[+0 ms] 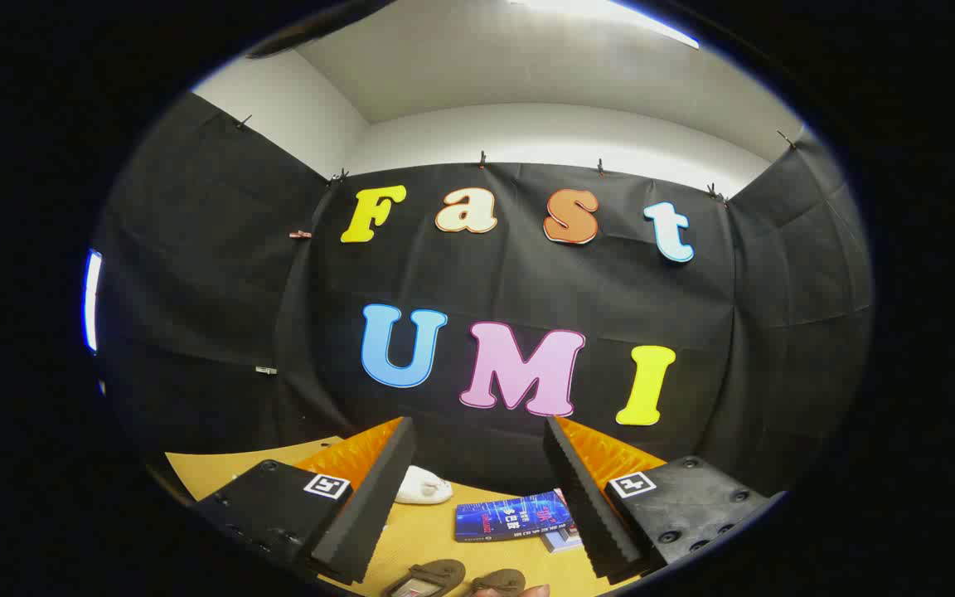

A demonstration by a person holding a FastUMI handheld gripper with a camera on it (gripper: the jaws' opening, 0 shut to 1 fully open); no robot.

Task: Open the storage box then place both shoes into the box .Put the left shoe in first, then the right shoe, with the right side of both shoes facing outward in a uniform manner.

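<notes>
- Hovering high and tilted toward the booth wall, the gripper [465, 497] has its jaws spread wide, holding nothing.
- Two dark shoes [454, 578] lie on the yellow tabletop [432, 531], below and between the fingers, nearer than everything else; too little of them shows to tell left from right or how their long axes run.
- A blue book [513, 516] rests on another book further out between the fingers, with a white object [423, 486] just past the left finger.
- Judging from this, the coming move calls for pitching the gripper down, since the task's things sit beneath its line of sight.
</notes>
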